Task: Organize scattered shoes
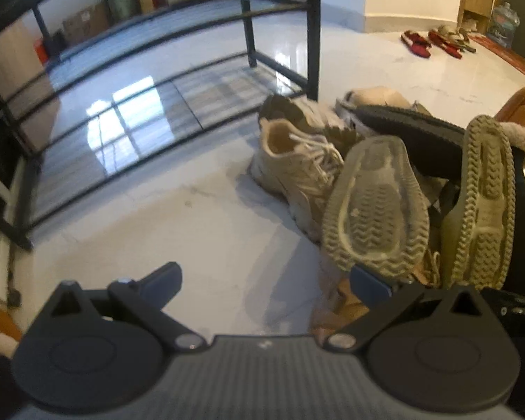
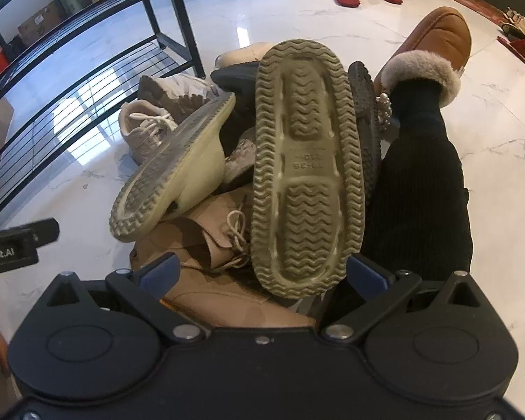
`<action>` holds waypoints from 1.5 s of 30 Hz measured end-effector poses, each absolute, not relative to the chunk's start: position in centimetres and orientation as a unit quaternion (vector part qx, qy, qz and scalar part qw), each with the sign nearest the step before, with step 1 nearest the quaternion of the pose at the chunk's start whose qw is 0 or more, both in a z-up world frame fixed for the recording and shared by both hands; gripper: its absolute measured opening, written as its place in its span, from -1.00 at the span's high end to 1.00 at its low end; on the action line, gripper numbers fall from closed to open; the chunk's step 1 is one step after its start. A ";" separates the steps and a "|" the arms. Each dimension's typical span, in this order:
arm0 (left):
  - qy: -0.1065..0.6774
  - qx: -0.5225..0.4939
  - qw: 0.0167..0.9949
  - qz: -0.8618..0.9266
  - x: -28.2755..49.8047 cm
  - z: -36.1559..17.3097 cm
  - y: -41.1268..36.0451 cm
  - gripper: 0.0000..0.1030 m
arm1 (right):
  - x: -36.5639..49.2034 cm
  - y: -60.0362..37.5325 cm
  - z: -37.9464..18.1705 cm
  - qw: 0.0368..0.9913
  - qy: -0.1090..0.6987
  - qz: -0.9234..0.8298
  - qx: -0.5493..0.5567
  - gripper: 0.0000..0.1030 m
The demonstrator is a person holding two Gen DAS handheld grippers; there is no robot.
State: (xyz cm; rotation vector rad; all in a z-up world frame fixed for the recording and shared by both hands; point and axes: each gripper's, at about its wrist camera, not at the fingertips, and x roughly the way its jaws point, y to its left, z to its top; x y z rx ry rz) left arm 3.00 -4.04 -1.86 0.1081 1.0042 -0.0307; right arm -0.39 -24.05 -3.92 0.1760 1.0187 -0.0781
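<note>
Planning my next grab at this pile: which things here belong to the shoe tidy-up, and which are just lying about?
Job:
- upturned olive clog
- second clog, sole showing
- beige sneaker
- tan lace-up shoe
- black shoe
- empty black shoe rack

Lying about:
- cardboard boxes
- water jug
- the person's worn fur-lined slipper

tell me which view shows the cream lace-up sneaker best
The left wrist view: the cream lace-up sneaker lies open to sight, with its collar, laces and side clear. In the right wrist view the sneaker is smaller and half hidden behind an upturned pale clog sole.
</note>
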 end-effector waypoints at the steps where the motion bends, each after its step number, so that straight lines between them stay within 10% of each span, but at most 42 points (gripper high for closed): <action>1: 0.479 0.062 0.875 -0.017 3.4 -1.8 -4.3 -0.99 | -0.4 -24.1 -3.8 0.870 0.484 -0.038 0.082 -1.00; 45: 0.503 -0.036 0.846 -0.174 12.5 -9.0 -10.2 -0.99 | 1.4 -26.6 -4.5 0.886 0.456 -0.053 0.062 -1.00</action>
